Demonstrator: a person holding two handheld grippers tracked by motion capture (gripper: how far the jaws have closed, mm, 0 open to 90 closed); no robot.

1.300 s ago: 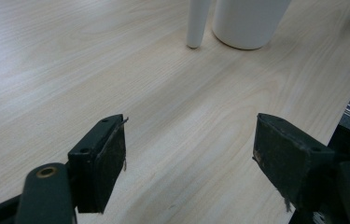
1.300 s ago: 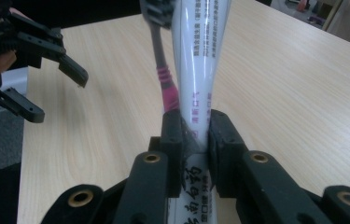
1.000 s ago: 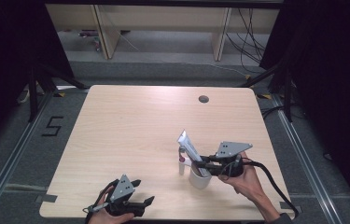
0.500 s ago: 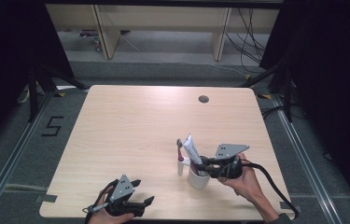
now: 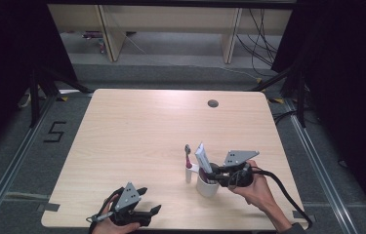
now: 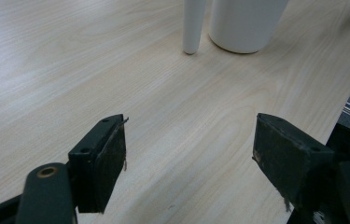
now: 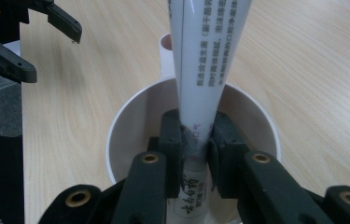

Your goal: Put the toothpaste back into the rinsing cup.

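Over the white cup (image 7: 130,121), your right gripper (image 7: 196,140) is clamped on the toothpaste tube (image 7: 205,60); your left gripper (image 6: 189,158), jaws apart, hovers above the table (image 6: 70,70).

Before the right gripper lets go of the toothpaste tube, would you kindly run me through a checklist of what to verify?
1. Right gripper shut on the toothpaste tube: ok.
2. Tube's lower end inside the white cup: ok.
3. Tube bottom touching the cup floor: cannot tell, hidden by the jaws.
4. Cup upright on the table: ok.
5. Toothbrush beside the cup, apart from the tube: ok.
6. Left gripper open and away from the cup: ok.
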